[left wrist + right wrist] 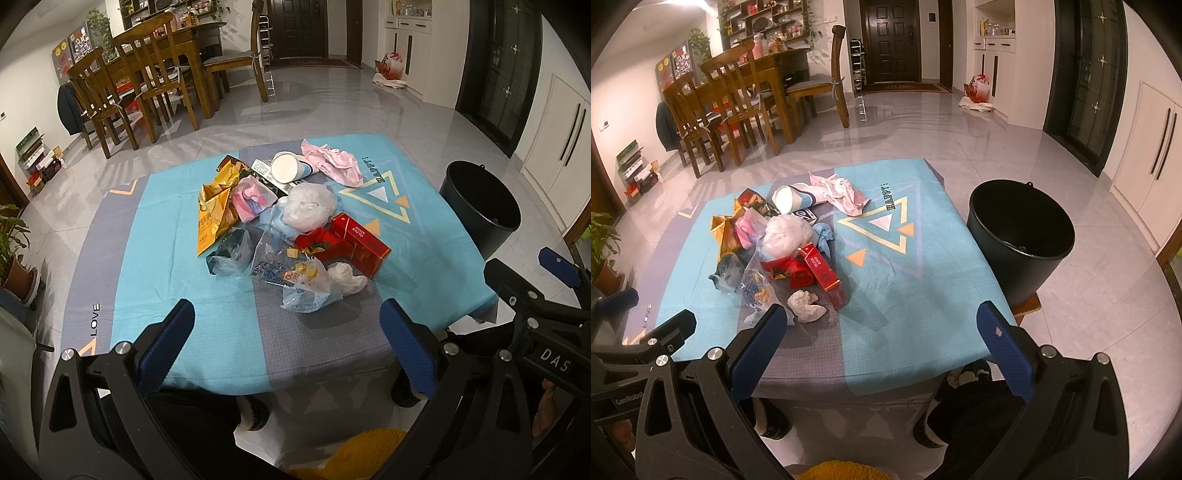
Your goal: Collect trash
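Two grippers hover at the near edge of a low worktop (177,258) draped in a blue and grey cloth, and both stand wide apart with nothing between their blue pads: the left gripper (288,343) and the right gripper (882,339).

A heap of trash (280,221) sits in the middle of the cloth, nearer its left half in the right wrist view. Its longest piece, a red carton (360,240), lies flat with its long axis running from the far left to the near right, one end tucked into the heap and the other toward the worktop's right edge. A white paper cup (286,168) lies on its side at the far end, its open mouth turned toward the camera and its base pointing away to the right. A gold snack wrapper (214,210) stretches along the heap's left flank, running near to far.

Crumpled pink paper (332,162) rests just beside the cup on the far right. A balled clear plastic bag (312,205) crowns the centre, and a printed clear bag (303,284) with a crumpled white tissue (807,306) touching it lies nearest the grippers.

A black bucket (1021,236) stands upright beside the worktop's right edge, mouth open upward.
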